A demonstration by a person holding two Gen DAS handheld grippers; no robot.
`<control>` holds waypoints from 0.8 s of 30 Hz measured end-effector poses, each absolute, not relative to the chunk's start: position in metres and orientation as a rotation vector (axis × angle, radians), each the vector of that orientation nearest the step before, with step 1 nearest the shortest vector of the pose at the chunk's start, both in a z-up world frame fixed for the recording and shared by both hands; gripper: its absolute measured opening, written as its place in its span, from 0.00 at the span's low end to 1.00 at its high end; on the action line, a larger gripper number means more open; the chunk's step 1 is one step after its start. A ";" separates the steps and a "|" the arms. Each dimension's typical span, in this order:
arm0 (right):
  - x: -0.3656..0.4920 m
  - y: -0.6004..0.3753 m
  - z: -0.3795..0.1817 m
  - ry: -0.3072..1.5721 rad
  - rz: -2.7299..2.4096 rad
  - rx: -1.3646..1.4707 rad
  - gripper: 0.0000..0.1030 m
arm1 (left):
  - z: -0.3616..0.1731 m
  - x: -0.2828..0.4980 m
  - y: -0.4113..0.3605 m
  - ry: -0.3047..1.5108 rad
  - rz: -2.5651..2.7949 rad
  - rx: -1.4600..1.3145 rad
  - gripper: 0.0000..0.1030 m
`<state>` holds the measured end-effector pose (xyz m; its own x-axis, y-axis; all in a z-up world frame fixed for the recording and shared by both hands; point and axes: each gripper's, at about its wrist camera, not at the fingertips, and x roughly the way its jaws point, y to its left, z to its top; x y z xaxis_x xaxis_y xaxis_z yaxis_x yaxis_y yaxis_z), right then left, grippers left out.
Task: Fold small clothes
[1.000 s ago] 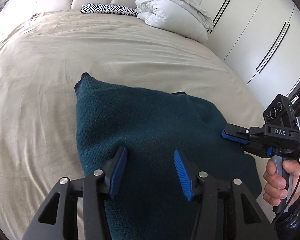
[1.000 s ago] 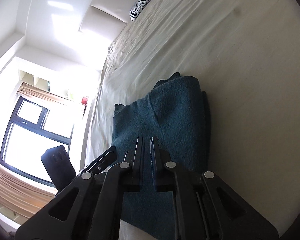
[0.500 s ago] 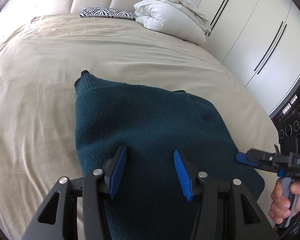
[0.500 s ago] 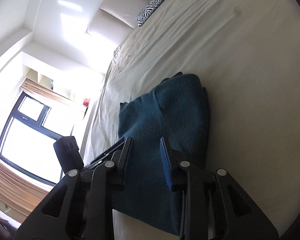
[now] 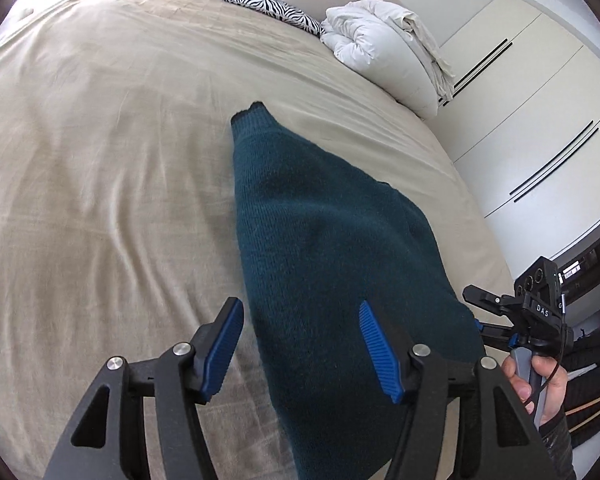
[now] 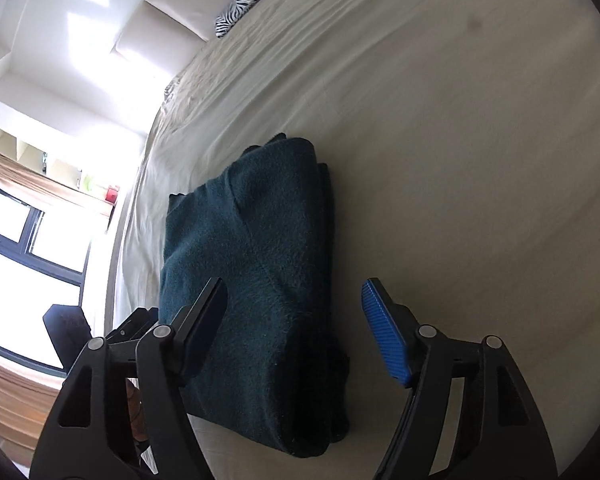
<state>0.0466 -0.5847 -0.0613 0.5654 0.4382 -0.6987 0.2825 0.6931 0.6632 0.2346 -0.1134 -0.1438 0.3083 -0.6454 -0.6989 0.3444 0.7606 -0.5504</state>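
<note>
Spreading both my jaws with nothing pinched, my left gripper (image 5: 300, 344) and right gripper (image 6: 294, 330) hover over the folded teal sweater (image 5: 324, 248) lying on the beige bed (image 5: 100, 160), zebra pillow (image 5: 272, 8) and white duvet (image 5: 384, 52) beyond.

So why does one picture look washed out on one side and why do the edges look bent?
Right wrist view: bright daylight from the window blows out the left side, leaving the sweater dark. Left wrist view: even light, no glare. Both: the fisheye lens curves the bed and wardrobe lines and darkens the corners.
</note>
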 end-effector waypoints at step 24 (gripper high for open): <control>0.053 -0.424 -0.019 1.069 0.196 0.521 0.20 | -0.081 0.152 -0.041 1.050 -0.611 -0.154 0.34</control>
